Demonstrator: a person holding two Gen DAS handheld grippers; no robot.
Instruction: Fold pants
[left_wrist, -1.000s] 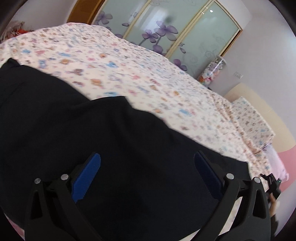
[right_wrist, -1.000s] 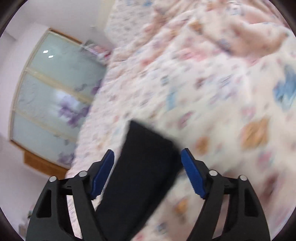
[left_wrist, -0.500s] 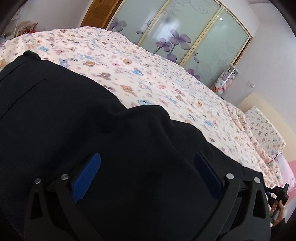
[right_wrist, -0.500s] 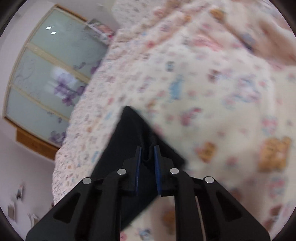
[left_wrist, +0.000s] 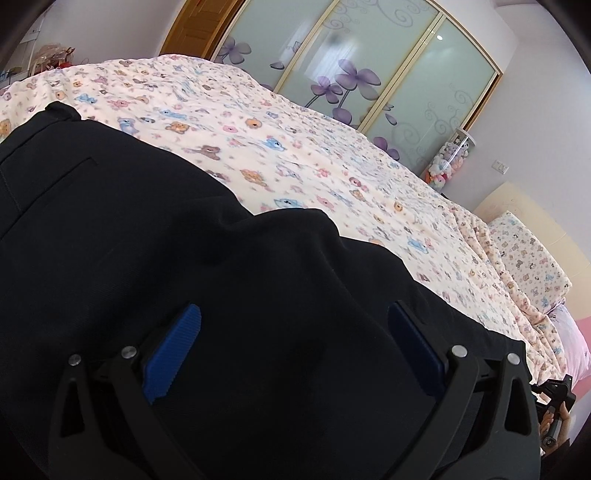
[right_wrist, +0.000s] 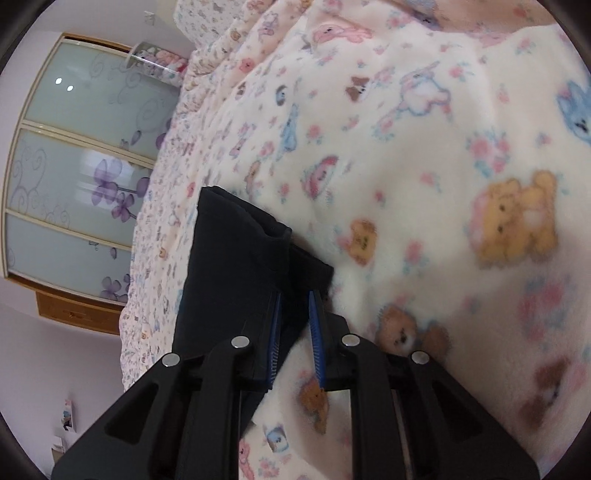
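Bedroom, bear-print blanket (left_wrist: 295, 162) on bed. Black pants (left_wrist: 155, 258) lay along near edge. Right gripper (right_wrist: 295, 314) pinched hem; left gripper (left_wrist: 291, 343) gaped wide over fabric. Grasping step; next, left must clamp.

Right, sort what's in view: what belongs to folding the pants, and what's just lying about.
Part of the job:
- black pants, spread on the bed
- right tongs, shut on the pants' leg end
- left tongs, open over the pants
- bear-print blanket underneath, the folding surface

Just there:
- pillow
- tube of soft toys
- flowered glass wardrobe doors
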